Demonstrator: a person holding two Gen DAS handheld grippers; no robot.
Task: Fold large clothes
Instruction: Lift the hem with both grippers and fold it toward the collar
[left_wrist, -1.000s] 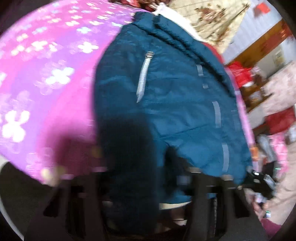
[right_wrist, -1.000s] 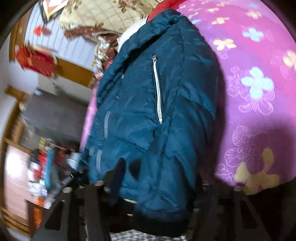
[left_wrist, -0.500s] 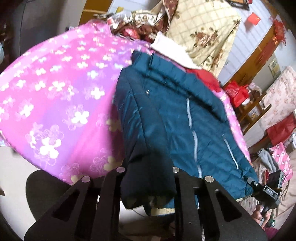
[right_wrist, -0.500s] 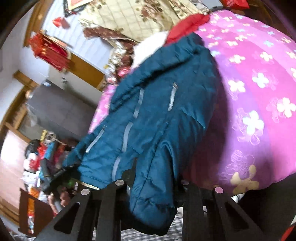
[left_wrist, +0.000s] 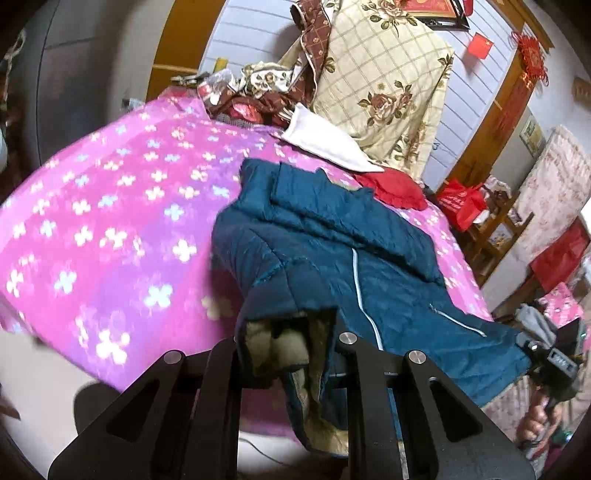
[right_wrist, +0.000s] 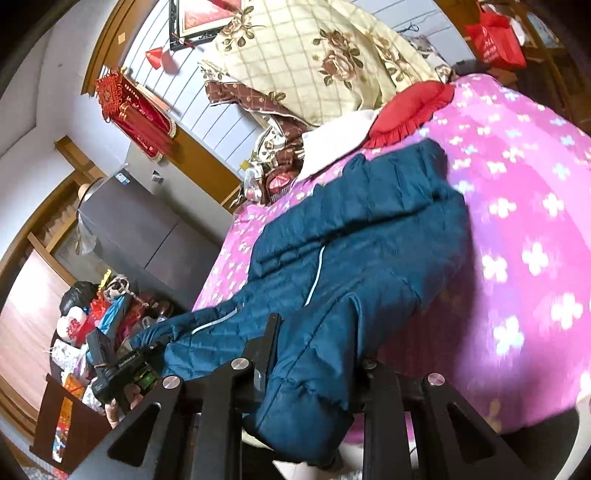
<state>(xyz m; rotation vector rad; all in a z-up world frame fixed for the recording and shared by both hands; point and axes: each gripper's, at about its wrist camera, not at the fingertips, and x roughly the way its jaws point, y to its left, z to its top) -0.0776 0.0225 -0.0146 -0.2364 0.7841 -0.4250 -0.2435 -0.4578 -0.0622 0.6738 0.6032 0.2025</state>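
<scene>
Gripping the padded teal quilted jacket (left_wrist: 373, 258) by one cuff each, the left gripper (left_wrist: 288, 354) and right gripper (right_wrist: 314, 365) are clamped on fabric; its body lies on the pink flowered bedspread (left_wrist: 110, 206). Risk — slick, bulky padding slipping free, or drag bunching the collar.

Teal quilted jacket (left_wrist: 388, 266); magenta white-flowered blanket (left_wrist: 110, 206); black grippers.

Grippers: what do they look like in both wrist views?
Both identical. Left gripper and right gripper: matte black flat plates with triangular cutouts and silver round screw heads near the front of the jaws. No cables or markings visible on them. No sleeves visible.
</scene>
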